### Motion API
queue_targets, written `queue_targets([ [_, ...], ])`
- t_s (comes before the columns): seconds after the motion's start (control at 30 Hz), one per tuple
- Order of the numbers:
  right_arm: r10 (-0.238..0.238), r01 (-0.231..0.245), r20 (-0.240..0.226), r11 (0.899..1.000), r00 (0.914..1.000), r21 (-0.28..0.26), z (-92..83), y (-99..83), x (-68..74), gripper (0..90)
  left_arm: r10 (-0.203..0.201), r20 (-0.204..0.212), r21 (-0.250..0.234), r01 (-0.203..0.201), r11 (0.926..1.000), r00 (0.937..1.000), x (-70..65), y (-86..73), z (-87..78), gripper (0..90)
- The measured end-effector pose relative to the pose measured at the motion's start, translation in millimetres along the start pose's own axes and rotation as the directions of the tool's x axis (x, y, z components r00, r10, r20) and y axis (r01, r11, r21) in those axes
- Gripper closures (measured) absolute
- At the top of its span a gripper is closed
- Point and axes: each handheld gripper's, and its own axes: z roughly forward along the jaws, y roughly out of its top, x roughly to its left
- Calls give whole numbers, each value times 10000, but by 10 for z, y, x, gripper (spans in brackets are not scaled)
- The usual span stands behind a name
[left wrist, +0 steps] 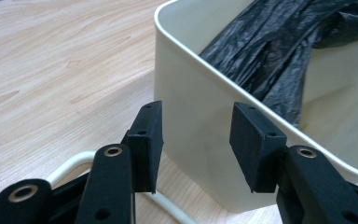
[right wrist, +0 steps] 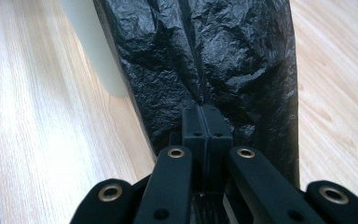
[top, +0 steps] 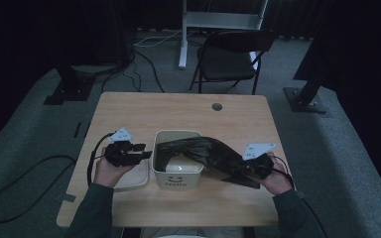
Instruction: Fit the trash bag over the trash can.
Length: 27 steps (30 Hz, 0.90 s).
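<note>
— Where's the bag?
— The crinkled black plastic bag (top: 206,153) trails from the cream bin (top: 177,178) near the table's (top: 178,111) front edge. Your right gripper (right wrist: 206,122) pinches its gathered folds.
— And my left?
— The left gripper (left wrist: 196,140) stands spread beside the bin's smooth wall, above a white lid (top: 134,181).

Folding chair (top: 228,59) behind table (top: 178,111); cables (top: 146,42) on floor; white frame (top: 223,20).

Left claw (left wrist: 196,140) agape; right claw (right wrist: 206,122) clamped
</note>
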Motion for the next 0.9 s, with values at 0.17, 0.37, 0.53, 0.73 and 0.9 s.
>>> queue_targets([
  [0.17,-168,168,-30,9998,9999,-121,7,86,-4,900,108,92,-93,-107,9999,9999,-50,40,-39,550],
  [0.37,-399,396,-109,9988,9991,-281,15,175,3,900,332,169,-234,-328,9992,9993,-119,114,-93,550],
  [0.53,-539,536,-146,9982,9984,-253,14,224,3,900,574,430,-410,-556,9976,9974,-195,210,-103,550],
  [0.73,-635,630,-154,9976,9979,-302,8,267,9,900,1099,703,-161,-1090,9939,9915,-322,367,21,557],
  [0.9,-722,716,-147,9968,9973,-343,-8,291,6,900,1475,833,-133,-1469,9891,9855,-411,507,127,590],
])
